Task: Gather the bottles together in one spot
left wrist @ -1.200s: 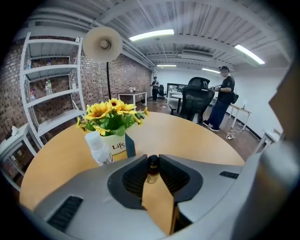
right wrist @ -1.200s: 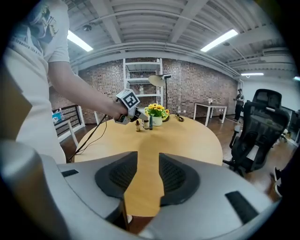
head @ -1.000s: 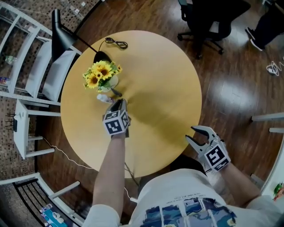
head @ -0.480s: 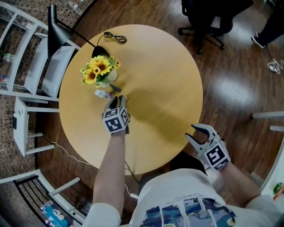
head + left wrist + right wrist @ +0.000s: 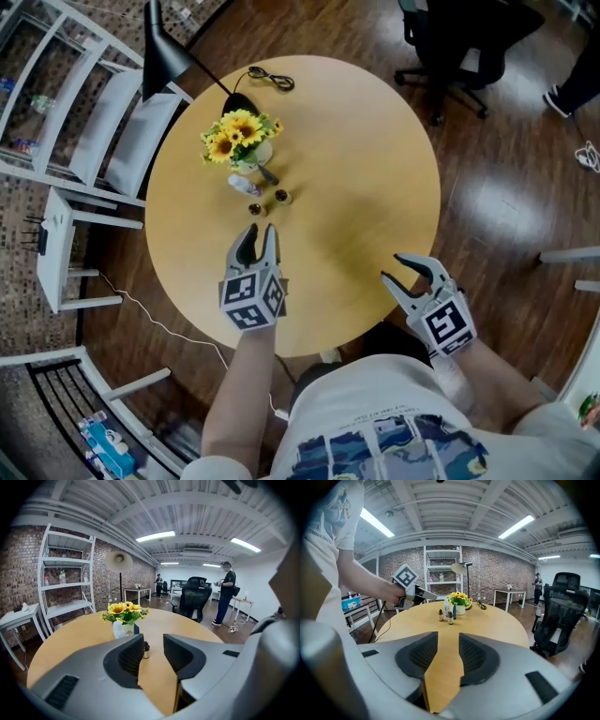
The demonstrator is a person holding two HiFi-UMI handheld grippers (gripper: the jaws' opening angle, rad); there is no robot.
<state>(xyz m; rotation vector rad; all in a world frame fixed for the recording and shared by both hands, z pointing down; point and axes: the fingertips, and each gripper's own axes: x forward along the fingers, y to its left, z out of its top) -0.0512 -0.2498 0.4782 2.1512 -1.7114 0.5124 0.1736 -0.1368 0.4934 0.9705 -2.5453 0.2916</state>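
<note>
Tabletop [image 5: 366,159]: round, pale wood, centre of frame.
Sunflowers [image 5: 240,137]: in a white vase, upper left of the tabletop.
Cable [image 5: 269,79]: black, coiled, top edge of the tabletop.
Lamp [image 5: 161,54]: black, upper left.
Shelving [image 5: 127,131]: white, left side.
Office chair [image 5: 469,37]: black, upper right.

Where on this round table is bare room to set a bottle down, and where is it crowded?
The table is bare on its right half, from the small brown bottles to the rim. The left edge, nearer than the sunflower vase, is free. Crowded: around the vase, with white bottle, lamp base and cable.
</note>
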